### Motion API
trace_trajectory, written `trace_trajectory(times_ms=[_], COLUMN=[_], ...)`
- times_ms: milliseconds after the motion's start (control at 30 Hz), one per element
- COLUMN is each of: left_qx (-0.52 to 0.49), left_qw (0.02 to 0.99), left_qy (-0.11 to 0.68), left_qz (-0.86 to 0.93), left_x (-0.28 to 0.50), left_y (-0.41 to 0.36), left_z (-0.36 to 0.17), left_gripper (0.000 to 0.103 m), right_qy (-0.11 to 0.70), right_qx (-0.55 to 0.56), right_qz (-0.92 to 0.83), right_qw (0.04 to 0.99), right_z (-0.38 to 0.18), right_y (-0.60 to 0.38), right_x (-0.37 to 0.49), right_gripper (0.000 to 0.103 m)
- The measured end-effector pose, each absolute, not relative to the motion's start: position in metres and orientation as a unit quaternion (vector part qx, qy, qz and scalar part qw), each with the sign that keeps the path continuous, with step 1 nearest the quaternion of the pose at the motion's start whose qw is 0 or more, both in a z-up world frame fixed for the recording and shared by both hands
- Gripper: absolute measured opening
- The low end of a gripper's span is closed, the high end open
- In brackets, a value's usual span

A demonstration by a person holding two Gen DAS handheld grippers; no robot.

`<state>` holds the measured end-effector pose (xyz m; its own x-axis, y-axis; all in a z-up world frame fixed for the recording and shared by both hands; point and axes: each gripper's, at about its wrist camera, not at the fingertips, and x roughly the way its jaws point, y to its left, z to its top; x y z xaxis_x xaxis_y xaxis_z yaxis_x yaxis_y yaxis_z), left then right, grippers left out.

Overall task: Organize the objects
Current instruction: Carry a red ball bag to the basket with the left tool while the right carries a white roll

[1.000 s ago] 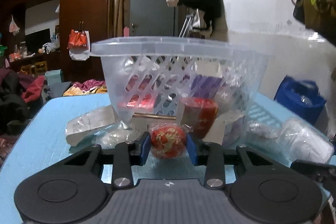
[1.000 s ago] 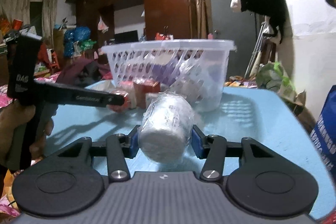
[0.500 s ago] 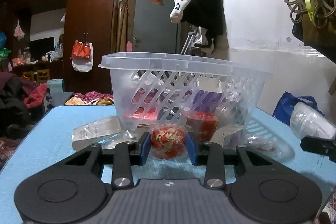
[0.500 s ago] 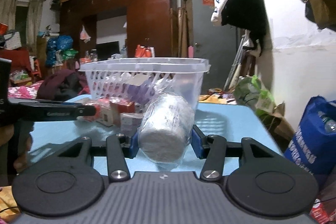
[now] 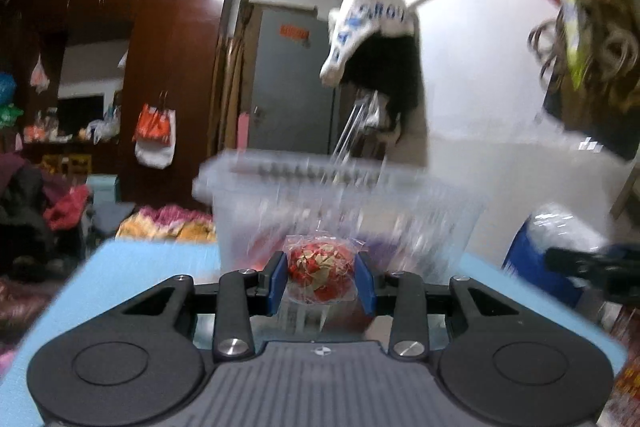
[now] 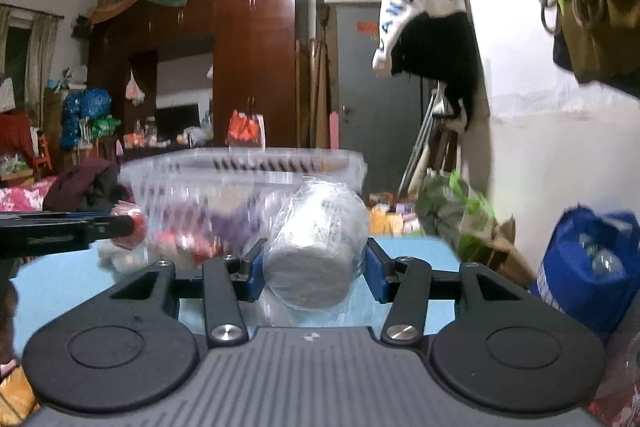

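Pinching wrapped red ball (image 5: 320,273) and white roll (image 6: 314,259), grippers face the clear basket (image 6: 240,167) of packets

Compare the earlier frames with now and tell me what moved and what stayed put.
Both hand-held grippers rose with their loads: in each wrist view the clear basket and blue table sank lower in frame, with more ceiling showing. The left hand-held gripper kept its grip on the red wrapped ball; the right hand-held gripper kept the white wrapped roll. Nothing was released. The basket stayed on the table.
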<state>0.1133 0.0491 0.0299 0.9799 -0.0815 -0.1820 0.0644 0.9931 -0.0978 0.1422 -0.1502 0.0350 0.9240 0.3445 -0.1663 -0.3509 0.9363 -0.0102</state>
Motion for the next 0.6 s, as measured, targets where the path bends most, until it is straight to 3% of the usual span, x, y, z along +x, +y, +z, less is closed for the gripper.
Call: trace_trajectory(times_ms=[133,267,400,467,533,600], left_qx=[-0.038,-0.032,-0.021,-0.024,-0.039,-0.046], left_qw=[0.996,0.994,0.989,0.984,0.980,0.984], left_qy=[0.073,0.105,0.143,0.174,0.191,0.167], left_qz=[-0.041,-0.030,-0.008,-0.026,-0.027,-0.034], left_x=[0.131,0.189,0.237,0.258,0.263,0.246], left_y=[0.050,0.047,0.040,0.041,0.046,0.052], left_z=[0.085,0.129,0.127,0.114,0.100,0.094], left_gripper=[0.041,0.041,0.041,0.061,0.066,0.066], right_qy=[0.044,0.066,0.105,0.112,0.113,0.099], right_qx=[-0.032,-0.044,-0.064,-0.080,-0.098,-0.086], right_qz=[0.171,0.162,0.156,0.150,0.145,0.158], right_qw=[0.984,0.984,0.980,0.979,0.978,0.979], right_z=[0.081,0.117,0.118,0.110,0.102,0.097], right_y=[-0.134,-0.104,-0.083,-0.079,-0.079,-0.092], right_x=[0.161,0.217,0.266,0.274,0.273,0.258], right_gripper=[0.052,0.052,0.053,0.059,0.090,0.092])
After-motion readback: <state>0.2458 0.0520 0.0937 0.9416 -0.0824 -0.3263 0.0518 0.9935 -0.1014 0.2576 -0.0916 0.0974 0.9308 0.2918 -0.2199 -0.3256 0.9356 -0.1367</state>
